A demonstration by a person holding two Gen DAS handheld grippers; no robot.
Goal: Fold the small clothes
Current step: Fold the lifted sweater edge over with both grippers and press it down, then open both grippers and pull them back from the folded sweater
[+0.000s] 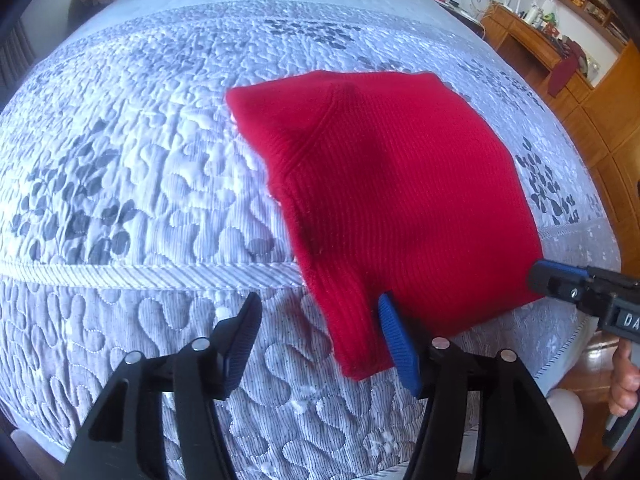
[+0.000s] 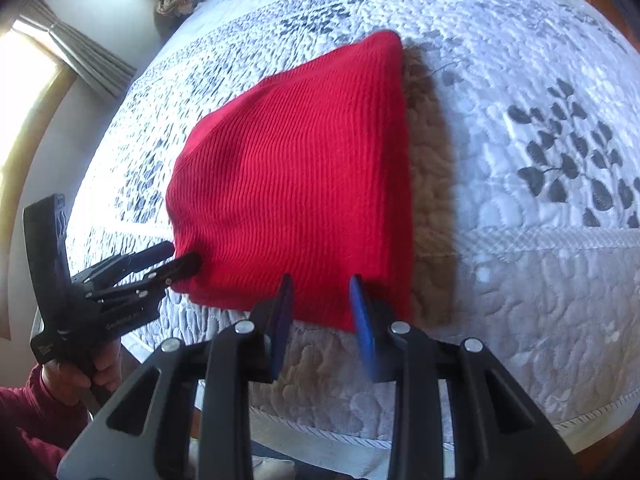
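red ribbed knit garment (image 1: pixel 384 184) folded flat near the bed's (image 1: pixel 120 184) front edge, quilted grey leaf-print cover. left gripper (image 1: pixel 320 336) spread apart at its narrow sleeve end; right gripper (image 2: pixel 320 312) parted at the hem, underlayers hidden.

Both views are bright with daylight. In the right wrist view it enters from a blown-out window (image 2: pixel 24 92) at the left edge, beside a grey curtain (image 2: pixel 80 52). The red ribbed knit garment (image 2: pixel 296 176) throws a soft brownish shadow to its right on the pale grey quilted bedspread (image 2: pixel 520 80), whose sheen glares white in patches. Fisheye distortion bulges the bed into a dome, with dark vignetting at the corners. The near black gripper arms are slightly soft; the garment's ribs stay crisp.
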